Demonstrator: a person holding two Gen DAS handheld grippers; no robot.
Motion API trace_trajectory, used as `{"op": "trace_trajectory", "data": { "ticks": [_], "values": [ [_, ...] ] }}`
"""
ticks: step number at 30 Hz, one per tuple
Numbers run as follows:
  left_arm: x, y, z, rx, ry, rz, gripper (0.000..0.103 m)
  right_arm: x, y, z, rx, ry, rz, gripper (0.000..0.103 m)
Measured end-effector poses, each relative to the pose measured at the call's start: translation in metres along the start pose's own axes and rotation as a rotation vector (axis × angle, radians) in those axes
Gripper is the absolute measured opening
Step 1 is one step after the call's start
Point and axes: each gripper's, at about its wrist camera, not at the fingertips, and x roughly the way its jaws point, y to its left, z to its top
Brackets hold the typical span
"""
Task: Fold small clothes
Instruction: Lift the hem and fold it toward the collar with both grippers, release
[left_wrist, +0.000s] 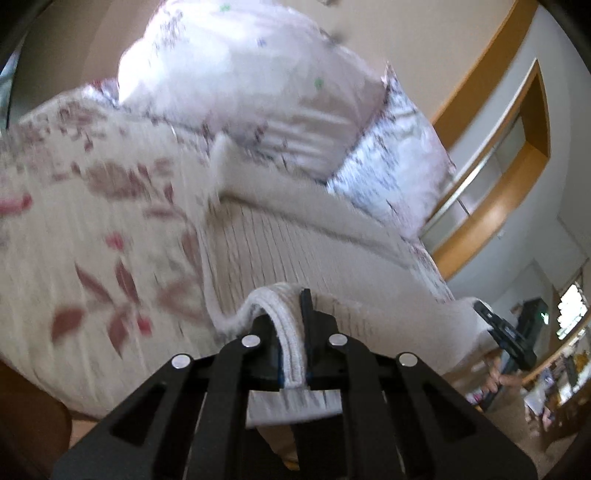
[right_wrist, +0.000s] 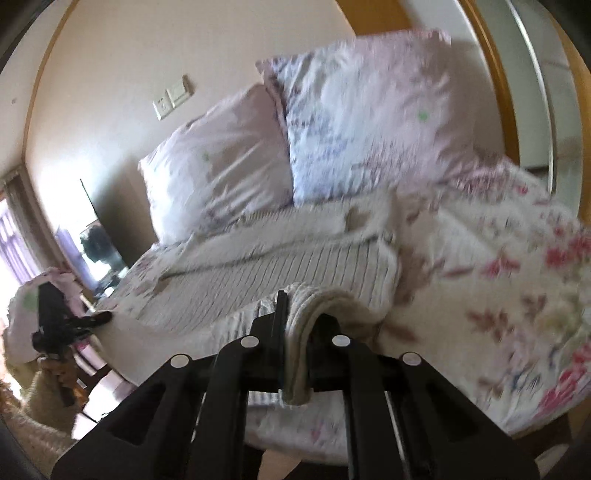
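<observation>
A cream ribbed knit garment (left_wrist: 295, 251) lies spread on the bed, with its near hem at the bed's edge. My left gripper (left_wrist: 291, 332) is shut on a thick ribbed fold of that hem. In the right wrist view the same garment (right_wrist: 295, 266) stretches toward the pillows, and my right gripper (right_wrist: 299, 332) is shut on another fold of its hem. Each gripper shows in the other's view: the right one at the far right (left_wrist: 506, 332), the left one at the far left (right_wrist: 62, 321). Both views are motion-blurred.
The bed has a floral cream quilt (left_wrist: 92, 229) (right_wrist: 498, 280). Two pale pink pillows (left_wrist: 251, 85) (right_wrist: 354, 122) lean against the wall at its head. A wooden-framed wardrobe (left_wrist: 517, 166) stands beside the bed. A dark TV screen (right_wrist: 99, 229) is at the left.
</observation>
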Motion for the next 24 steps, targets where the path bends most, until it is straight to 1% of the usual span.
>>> {"op": "trace_trajectory", "data": {
  "ticks": [3, 7, 12, 14, 18, 22, 24],
  "values": [
    [0.000, -0.007, 0.019, 0.032, -0.052, 0.050, 0.006, 0.002, 0.003, 0.011, -0.033, -0.061, -0.034, 0.008],
    [0.007, -0.019, 0.039, 0.087, -0.102, 0.117, 0.006, 0.007, 0.013, 0.023, -0.094, -0.123, -0.094, 0.008],
    [0.025, -0.036, 0.070, 0.177, -0.163, 0.218, 0.006, 0.022, 0.028, 0.043, -0.181, -0.192, -0.174, 0.008],
    [0.036, -0.040, 0.085, 0.191, -0.185, 0.240, 0.006, 0.032, 0.033, 0.054, -0.206, -0.209, -0.218, 0.008],
    [0.062, -0.044, 0.111, 0.206, -0.226, 0.287, 0.006, 0.060, 0.037, 0.075, -0.235, -0.219, -0.285, 0.008],
    [0.092, -0.044, 0.131, 0.220, -0.227, 0.337, 0.006, 0.092, 0.042, 0.091, -0.273, -0.198, -0.346, 0.008],
    [0.112, -0.039, 0.144, 0.206, -0.216, 0.349, 0.006, 0.112, 0.038, 0.103, -0.255, -0.171, -0.359, 0.008]
  ]
}}
